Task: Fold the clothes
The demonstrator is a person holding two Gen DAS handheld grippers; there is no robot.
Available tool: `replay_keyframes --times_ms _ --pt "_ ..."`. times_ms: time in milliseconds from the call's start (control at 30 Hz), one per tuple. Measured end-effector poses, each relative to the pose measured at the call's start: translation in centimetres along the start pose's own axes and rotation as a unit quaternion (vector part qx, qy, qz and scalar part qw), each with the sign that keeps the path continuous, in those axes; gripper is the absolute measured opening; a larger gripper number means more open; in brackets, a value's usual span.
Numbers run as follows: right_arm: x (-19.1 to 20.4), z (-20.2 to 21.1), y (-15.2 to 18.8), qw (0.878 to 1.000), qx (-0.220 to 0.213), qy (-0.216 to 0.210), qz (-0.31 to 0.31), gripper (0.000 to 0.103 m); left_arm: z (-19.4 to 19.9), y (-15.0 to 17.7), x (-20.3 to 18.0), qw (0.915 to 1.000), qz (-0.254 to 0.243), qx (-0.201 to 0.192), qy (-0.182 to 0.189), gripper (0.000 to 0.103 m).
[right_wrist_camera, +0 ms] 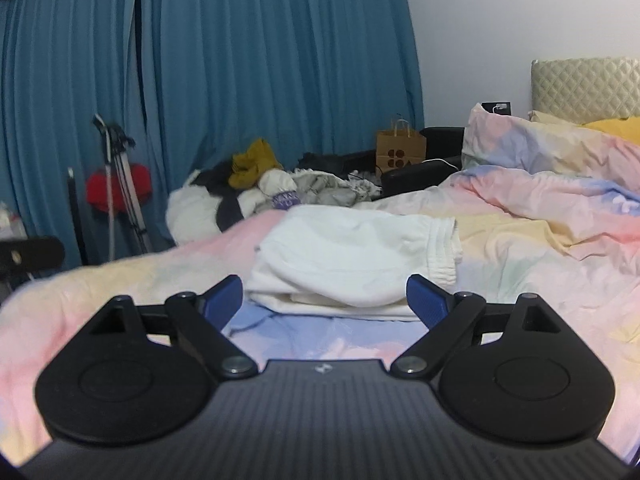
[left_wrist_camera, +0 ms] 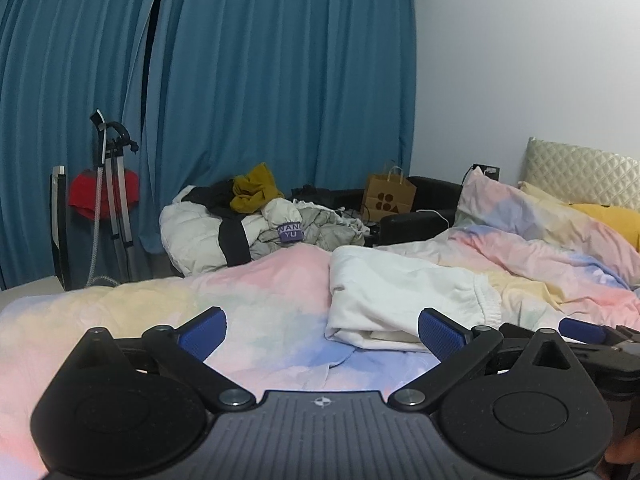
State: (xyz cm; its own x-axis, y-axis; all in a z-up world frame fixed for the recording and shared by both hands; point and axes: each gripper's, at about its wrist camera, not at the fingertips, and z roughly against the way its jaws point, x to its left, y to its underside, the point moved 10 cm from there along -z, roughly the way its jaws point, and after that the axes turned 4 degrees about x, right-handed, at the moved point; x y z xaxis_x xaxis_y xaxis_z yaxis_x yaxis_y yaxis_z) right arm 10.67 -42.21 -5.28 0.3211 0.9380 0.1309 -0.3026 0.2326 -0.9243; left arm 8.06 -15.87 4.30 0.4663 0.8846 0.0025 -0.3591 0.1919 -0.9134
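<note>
White garment [right_wrist_camera: 352, 256] lies folded on pastel bedding [right_wrist_camera: 520, 240]; both claws [left_wrist_camera: 322, 332] [right_wrist_camera: 325, 300] gape wide, empty.

Headboard [right_wrist_camera: 586, 84] cut off at right edge. Purple label [left_wrist_camera: 290, 233] partly hidden by folds, lettering incomplete. Right gripper [left_wrist_camera: 584, 330] mostly out of frame in left wrist view.

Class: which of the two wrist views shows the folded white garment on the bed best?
The right wrist view: the white garment lies centred between the open fingers, its stacked layers and elastic hem clear. The left wrist view shows it off to the right, its front corner hidden behind a finger.
</note>
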Motion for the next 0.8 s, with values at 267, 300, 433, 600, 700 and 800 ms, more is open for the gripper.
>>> replay_keyframes --times_ms 267,300,433,600,700,800 --pt "-1.1 -0.5 0.3 1.0 0.0 0.014 -0.008 0.09 -1.8 1.7 0.0 0.9997 -0.009 0.021 -0.008 0.103" --pt "-1.3 -0.5 0.3 1.0 0.0 0.014 -0.011 0.09 -1.8 1.9 0.1 0.9997 -0.008 0.022 -0.008 0.103" --pt "-1.6 -0.6 0.3 1.0 0.004 0.019 -0.015 0.09 -1.6 2.2 0.2 0.9995 -0.015 0.022 -0.018 0.103" --pt "-1.4 -0.7 0.5 1.0 0.003 0.019 -0.011 0.09 -1.4 2.4 0.3 0.9994 -0.011 0.025 -0.019 0.103" --pt "-1.3 -0.6 0.5 1.0 0.002 0.021 -0.009 0.09 -1.4 2.5 0.5 0.9994 -0.012 0.025 -0.021 0.103" --pt "-1.2 -0.7 0.5 1.0 0.002 0.023 -0.007 0.09 -1.4 2.5 0.5 0.9993 -0.011 0.027 -0.021 0.103"
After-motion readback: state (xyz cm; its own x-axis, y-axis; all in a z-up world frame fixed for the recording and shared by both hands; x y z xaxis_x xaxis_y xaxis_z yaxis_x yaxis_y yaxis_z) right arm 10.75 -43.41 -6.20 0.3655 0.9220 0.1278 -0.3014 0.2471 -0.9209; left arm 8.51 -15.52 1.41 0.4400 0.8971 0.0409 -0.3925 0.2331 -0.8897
